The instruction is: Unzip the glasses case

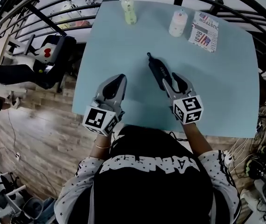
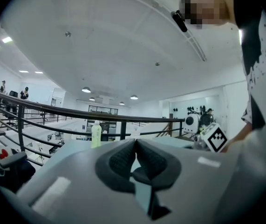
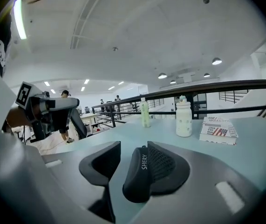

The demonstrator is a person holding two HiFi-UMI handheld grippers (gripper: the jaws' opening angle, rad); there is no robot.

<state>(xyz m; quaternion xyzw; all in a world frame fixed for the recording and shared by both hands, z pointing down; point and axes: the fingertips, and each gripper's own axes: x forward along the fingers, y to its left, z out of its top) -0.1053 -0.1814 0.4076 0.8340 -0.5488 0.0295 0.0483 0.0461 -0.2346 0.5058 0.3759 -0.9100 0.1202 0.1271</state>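
Observation:
The black glasses case (image 1: pixel 157 68) lies on the light blue table (image 1: pixel 119 41), its long side running away from me. In the right gripper view the case's near end (image 3: pixel 139 174) sits between the jaws, close against the right pad (image 3: pixel 167 164), with a clear gap to the left pad. My right gripper (image 1: pixel 175 78) is open around it. To the left, my left gripper (image 1: pixel 119 78) hovers over the table's near part, apart from the case. Its fingertips meet in the left gripper view (image 2: pixel 136 141), shut on nothing.
At the table's far side stand a green bottle (image 1: pixel 129 10), a white bottle (image 1: pixel 178 23) and a printed booklet (image 1: pixel 204 31). A black railing (image 1: pixel 53 3) curves behind the table. The table's near edge runs just below both grippers.

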